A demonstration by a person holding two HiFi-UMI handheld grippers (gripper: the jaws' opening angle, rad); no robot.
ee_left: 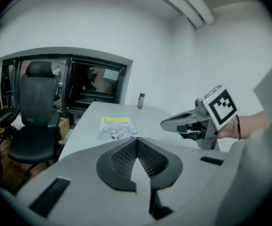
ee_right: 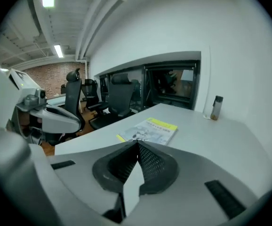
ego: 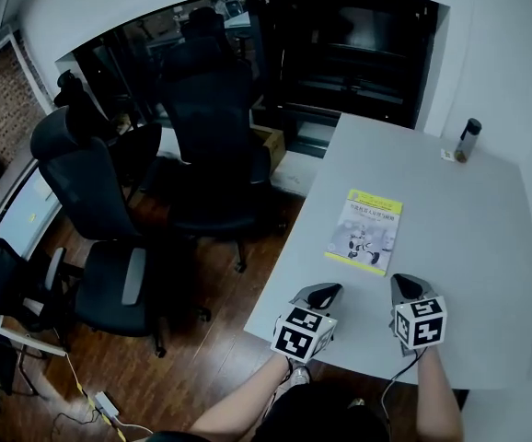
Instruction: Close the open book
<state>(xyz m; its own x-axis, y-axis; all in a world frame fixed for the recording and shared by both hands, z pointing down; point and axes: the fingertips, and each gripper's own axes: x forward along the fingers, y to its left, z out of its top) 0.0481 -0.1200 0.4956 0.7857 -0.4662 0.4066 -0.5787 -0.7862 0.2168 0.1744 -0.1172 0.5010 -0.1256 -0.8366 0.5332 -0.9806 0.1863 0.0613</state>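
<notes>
Nearest lens: L gripper (ego: pixel 325 291) and R gripper (ego: pixel 406 289), side by side over near table edge, tips aimed fwd and down toward book. Both sets of jaws pressed together, nothing btwn them; mesh pads meet at a point in each gripper view. Neither touching book.

Book (ego: pixel 366 231): flat on table (ego: pixel 468 265), cover up, yellow band at far end, illustration below it. Looks closed already: no spread pages, one cover showing. Thin yellow strip at near left corner, maybe back cover or page edge, can't tell. Just ahead of grippers, apart from them, nearer table's left edge than right.

Further out: bottle (ego: pixel 468 140) upright at far right corner, well apart from book. Off table to left: chairs (ego: pixel 206 109) on wood floor, dark window behind.

Step in hand, as judged: closing done, grippers clear of book. Next move, if any: check cover sits flat. If lifting at an edge, press down gently w/ shut jaws near free edge, w/o sliding book. Otherwise nothing left to do.
</notes>
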